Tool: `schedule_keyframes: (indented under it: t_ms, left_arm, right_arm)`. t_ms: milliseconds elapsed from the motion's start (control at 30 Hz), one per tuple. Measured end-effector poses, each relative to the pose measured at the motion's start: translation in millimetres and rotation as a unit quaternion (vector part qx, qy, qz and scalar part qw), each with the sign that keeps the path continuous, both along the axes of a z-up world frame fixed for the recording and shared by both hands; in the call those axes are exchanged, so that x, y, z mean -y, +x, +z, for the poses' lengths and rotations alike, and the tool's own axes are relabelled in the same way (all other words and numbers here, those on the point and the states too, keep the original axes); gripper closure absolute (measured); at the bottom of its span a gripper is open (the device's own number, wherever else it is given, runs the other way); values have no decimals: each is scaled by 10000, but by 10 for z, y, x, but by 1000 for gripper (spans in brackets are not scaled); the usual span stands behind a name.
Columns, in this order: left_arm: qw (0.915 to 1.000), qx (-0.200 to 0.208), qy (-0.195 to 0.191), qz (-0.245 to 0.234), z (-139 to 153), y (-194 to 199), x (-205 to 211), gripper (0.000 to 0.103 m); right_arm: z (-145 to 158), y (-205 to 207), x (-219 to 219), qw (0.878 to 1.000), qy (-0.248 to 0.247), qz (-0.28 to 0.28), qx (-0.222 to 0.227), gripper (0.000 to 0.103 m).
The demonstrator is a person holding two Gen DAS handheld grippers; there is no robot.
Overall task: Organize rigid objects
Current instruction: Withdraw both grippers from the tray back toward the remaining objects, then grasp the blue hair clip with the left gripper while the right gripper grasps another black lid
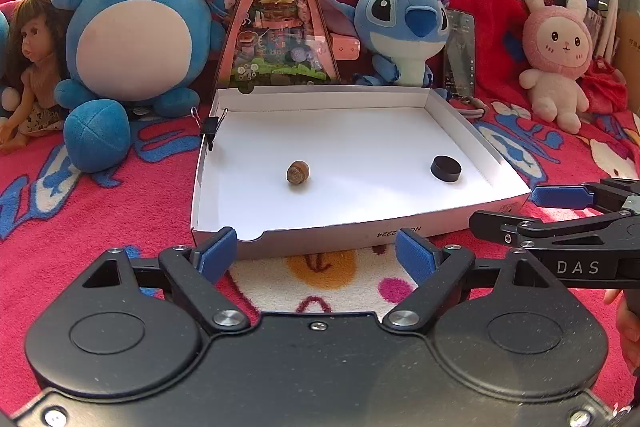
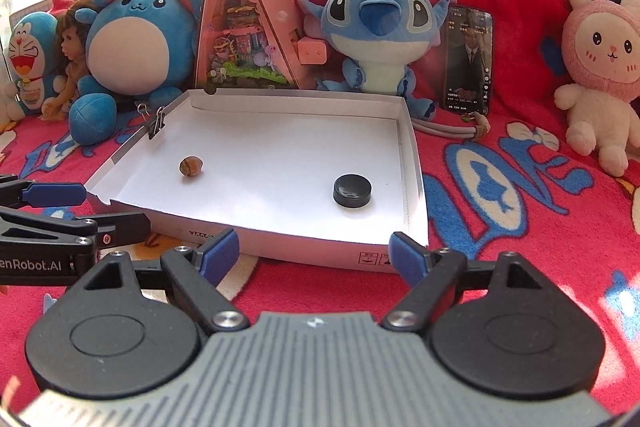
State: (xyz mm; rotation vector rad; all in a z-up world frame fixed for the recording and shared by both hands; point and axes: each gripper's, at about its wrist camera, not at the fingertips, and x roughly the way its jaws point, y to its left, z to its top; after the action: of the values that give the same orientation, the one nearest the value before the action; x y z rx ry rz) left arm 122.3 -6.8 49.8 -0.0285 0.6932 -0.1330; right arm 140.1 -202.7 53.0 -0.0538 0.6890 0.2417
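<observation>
Left tongs (image 1: 316,253) and right tongs (image 2: 316,253) wide, empty, just before white tray (image 1: 360,215), nut (image 1: 298,171) and black puck (image 1: 445,169) inside

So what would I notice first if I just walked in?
Probably the white box in the middle of the red blanket, holding just a nut on the left and a black puck on the right. Behind it sit two blue plushies.

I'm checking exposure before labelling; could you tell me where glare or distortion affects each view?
Left wrist view: window at top blown out, sunlight washes the white box floor, fisheye bends the edges. Right wrist view: same blown-out top, a reflection on the black puck, the snail shell stays sharp.
</observation>
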Motion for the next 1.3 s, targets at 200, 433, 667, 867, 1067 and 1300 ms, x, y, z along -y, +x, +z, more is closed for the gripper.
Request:
schedule_keyframes:
  t_ms: [200, 433, 667, 867, 1067, 1300]
  left_arm:
    - [9984, 218, 393, -330, -56, -272, 46, 19]
    - [9985, 301, 315, -333, -80, -488, 38, 19]
    - [9989, 266, 295, -236, -146, -621, -20, 19]
    - [9993, 325, 190, -62, -208, -829, -111, 19]
    - [9988, 481, -32, 94, -223, -1013, -232, 30]
    - [9982, 477, -36, 368, -228, -1096, -326, 57]
  right_arm:
    - [-24, -218, 46, 9999, 55, 72, 71, 14]
    - [-56, -444, 106, 9996, 207, 92, 146, 11]
    - [-114, -634, 81, 9993, 129, 213, 263, 11]
    - [-167, -743, 42, 9987, 103, 250, 422, 9]
    - [-204, -826, 41, 9983, 156, 266, 505, 10]
    - [-228, -922, -29, 9972, -108, 444, 598, 24]
